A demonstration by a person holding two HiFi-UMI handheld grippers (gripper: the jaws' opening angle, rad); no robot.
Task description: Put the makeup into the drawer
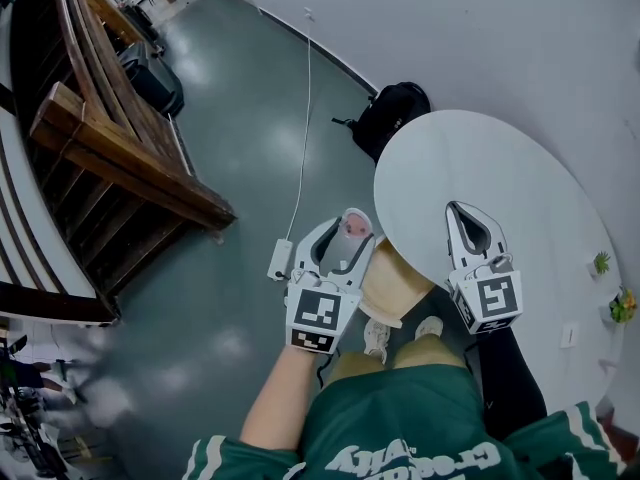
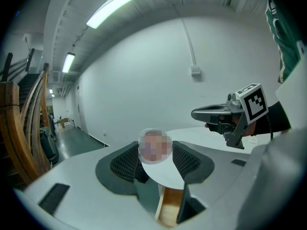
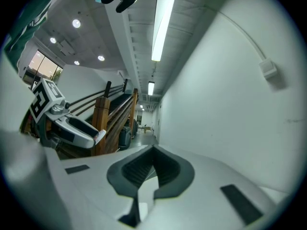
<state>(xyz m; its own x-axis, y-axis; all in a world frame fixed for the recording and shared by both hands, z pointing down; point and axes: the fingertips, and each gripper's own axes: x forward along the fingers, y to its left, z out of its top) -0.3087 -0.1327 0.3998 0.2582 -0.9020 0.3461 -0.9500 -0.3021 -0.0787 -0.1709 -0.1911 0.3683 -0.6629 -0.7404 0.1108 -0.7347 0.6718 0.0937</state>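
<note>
We see the makeup [image 1: 353,228], a small round case with a clear rim and a pinkish middle, held off the ground at the counter's rim, near the open wooden drawer [image 1: 393,286]. Our left tool [image 1: 350,236] clamps it between partly spread jaws. Our right tool [image 1: 462,211] hangs over the counter [image 1: 530,183] with jaws closed and nothing in them. The counter is round and white. Around it lie grey floor [image 1: 225,308], a black backpack [image 1: 395,113] and wooden stairs [image 1: 110,153].
</note>
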